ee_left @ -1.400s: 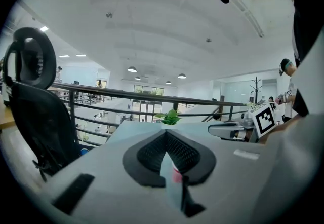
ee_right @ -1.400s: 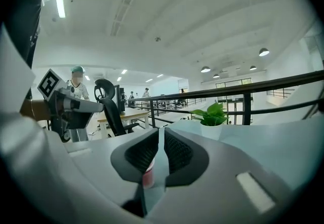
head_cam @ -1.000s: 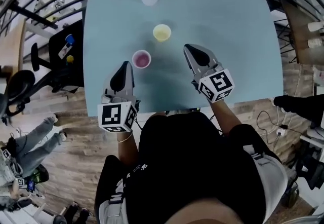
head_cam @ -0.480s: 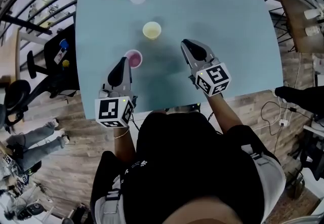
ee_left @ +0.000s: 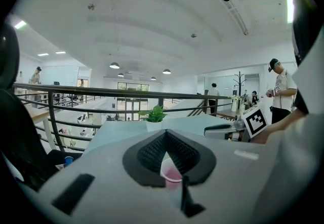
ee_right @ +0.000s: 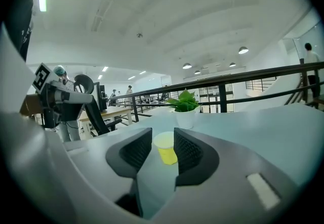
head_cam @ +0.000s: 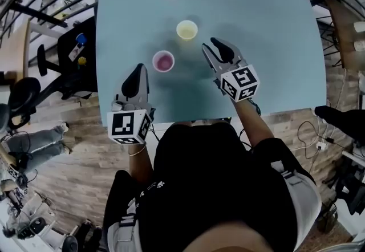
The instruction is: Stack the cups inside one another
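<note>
Two unnested: my right gripper [head_cam: 212,44], jaws just opening on nothing, must advance round the yellow cup [head_cam: 186,29]; my left gripper [head_cam: 138,69] is pressed together, near the pink cup [head_cam: 163,61].

Pink cup [head_cam: 163,61] and yellow cup [head_cam: 186,30], apart

bright, even ceiling light; fisheye-bent, vignetted edges.
</note>
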### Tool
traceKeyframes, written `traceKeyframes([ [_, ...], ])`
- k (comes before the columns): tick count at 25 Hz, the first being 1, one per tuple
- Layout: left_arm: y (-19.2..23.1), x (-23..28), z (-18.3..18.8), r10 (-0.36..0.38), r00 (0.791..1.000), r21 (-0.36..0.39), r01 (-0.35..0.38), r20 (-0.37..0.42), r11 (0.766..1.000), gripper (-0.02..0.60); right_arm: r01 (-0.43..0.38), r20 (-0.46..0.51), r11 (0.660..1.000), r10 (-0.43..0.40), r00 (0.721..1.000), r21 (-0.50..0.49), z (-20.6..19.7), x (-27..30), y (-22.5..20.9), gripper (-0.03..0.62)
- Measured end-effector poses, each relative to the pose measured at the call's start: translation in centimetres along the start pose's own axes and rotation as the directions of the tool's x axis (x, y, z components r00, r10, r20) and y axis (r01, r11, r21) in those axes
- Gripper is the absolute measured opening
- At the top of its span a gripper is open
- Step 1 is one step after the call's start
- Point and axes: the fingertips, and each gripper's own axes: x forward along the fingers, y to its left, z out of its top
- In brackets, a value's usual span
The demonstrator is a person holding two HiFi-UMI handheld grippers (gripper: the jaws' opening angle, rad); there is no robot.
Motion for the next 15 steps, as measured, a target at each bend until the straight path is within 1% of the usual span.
traceKeyframes([
  [6,2.2,-1.4,0.0,0.033,0.999,0.004,-0.033,0.004,0.999,-0.008,0.001,-0.017,1.000,-0.001,1.000,-0.003,-0.7,2.1,0.8,0.194],
  [9,3.2,-1.8,0.0,0.048,0.999,0.003,-0.048,0.004,0.999,-0.008,-0.001,-0.029,1.000,0.001,1.000,-0.012,-0.9,3.3,1.1,0.251],
  [15,4.7,-2.4,-0.1,0.070,0.997,-0.001,-0.070,0.007,0.998,-0.008,-0.007,-0.055,0.999,0.005,0.998,-0.039,-1.3,5.3,1.2,0.291],
])
